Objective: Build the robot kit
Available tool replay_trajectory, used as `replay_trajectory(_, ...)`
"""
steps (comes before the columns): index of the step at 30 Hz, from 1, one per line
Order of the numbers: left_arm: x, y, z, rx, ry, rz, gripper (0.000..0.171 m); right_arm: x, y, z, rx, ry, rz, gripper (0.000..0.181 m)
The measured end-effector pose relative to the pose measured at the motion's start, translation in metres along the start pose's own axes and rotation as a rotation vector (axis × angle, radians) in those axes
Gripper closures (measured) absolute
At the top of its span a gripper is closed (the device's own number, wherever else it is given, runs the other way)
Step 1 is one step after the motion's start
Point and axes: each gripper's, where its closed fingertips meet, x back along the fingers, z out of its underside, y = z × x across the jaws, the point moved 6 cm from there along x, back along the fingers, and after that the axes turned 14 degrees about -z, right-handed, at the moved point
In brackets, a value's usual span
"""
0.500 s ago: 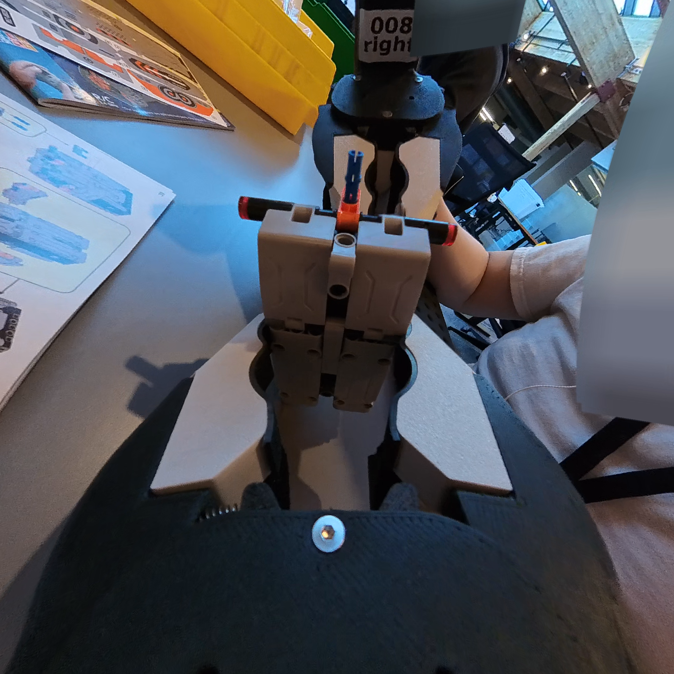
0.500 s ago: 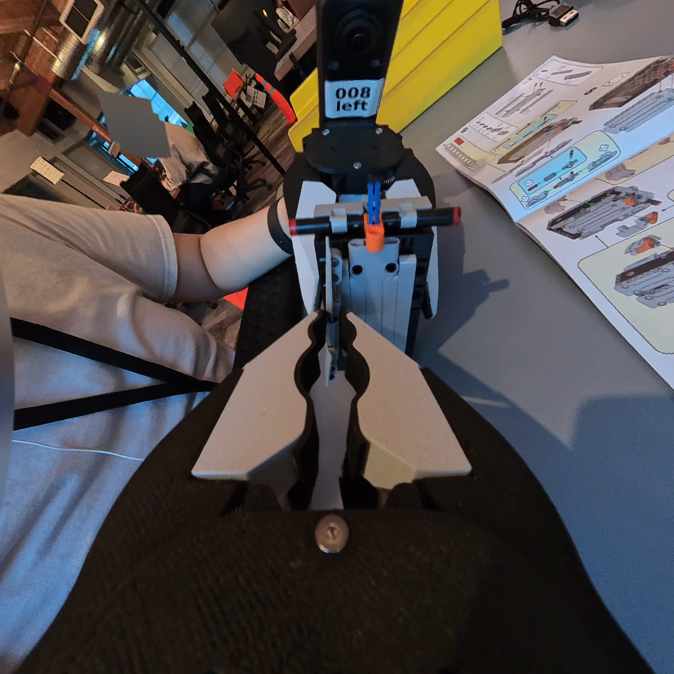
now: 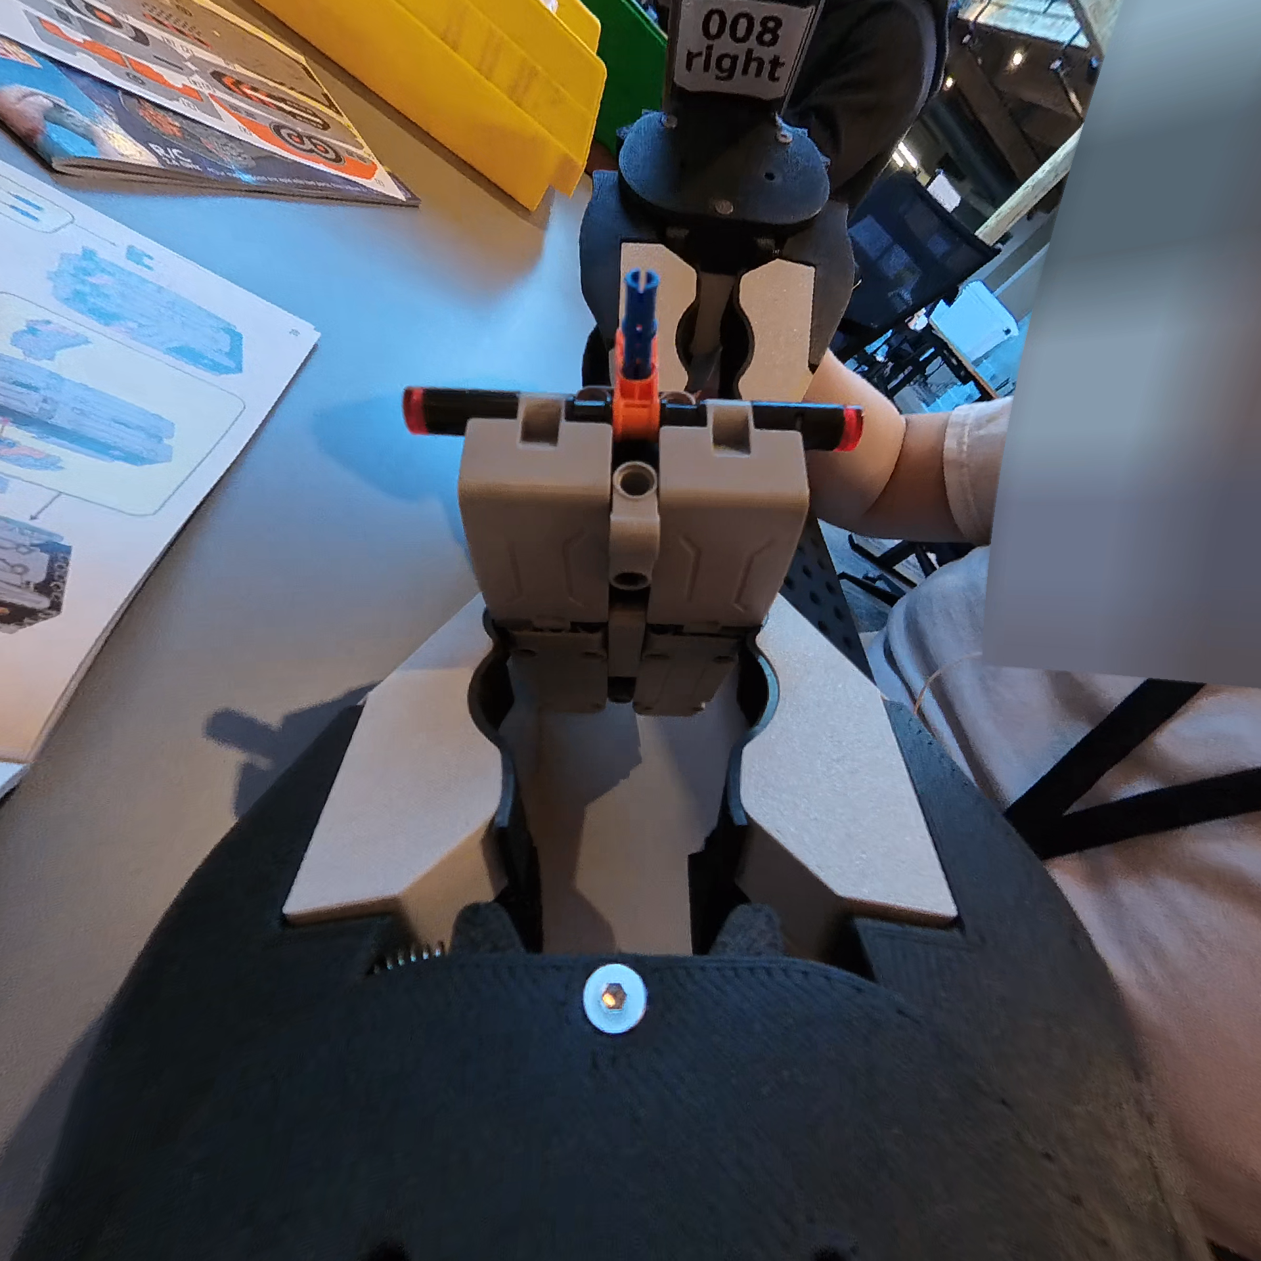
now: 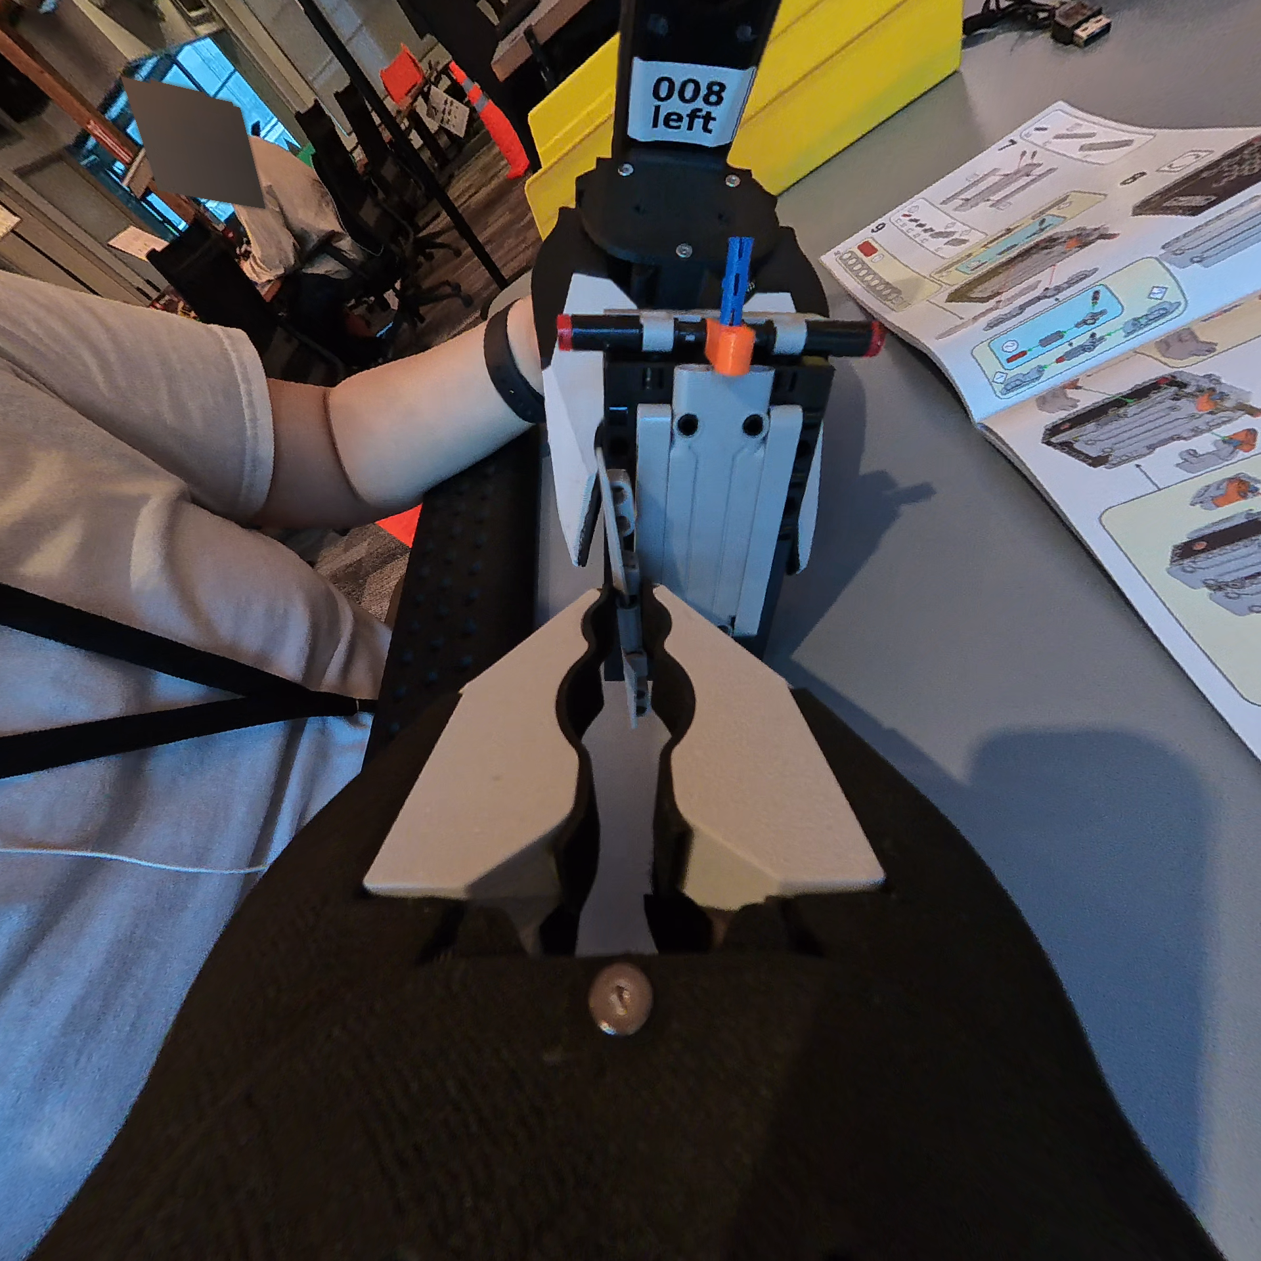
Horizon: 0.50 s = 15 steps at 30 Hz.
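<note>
Nearest you, your left gripper (image 3: pixel 624 689) was clamped on the lower end of the grey brick assembly (image 3: pixel 631 539), holding it lifted above the grey table (image 3: pixel 355 382) so both tools could reach it. Your right gripper (image 4: pixel 631 655) had its fingers pinched together on a thin grey beam (image 4: pixel 629 614) hanging at that assembly's side. Beyond, a black axle (image 3: pixel 631 416) crossed the top, carrying an orange connector (image 3: pixel 636 396) with a blue pin (image 3: pixel 638 307) standing upright. Farther off lay the open instruction booklet (image 4: pixel 1092 355) and a yellow bin (image 3: pixel 477 89).

white printed label on each gripper (image 3: pixel 740 48)
</note>
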Motion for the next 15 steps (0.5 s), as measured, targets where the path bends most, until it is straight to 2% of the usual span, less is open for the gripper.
replay_trajectory(9, 0.0019, 0.0002, 0.0011, -0.015, 0.008, -0.001, 0.106, -0.0019, 0.0004, -0.0012, 0.075, 0.019, 0.018, 0.176)
replay_trajectory(15, 0.0030, 0.0020, 0.0011, 0.006, 0.012, 0.000, 0.107, 0.0011, -0.0033, -0.0002, 0.030, -0.001, -0.027, 0.176)
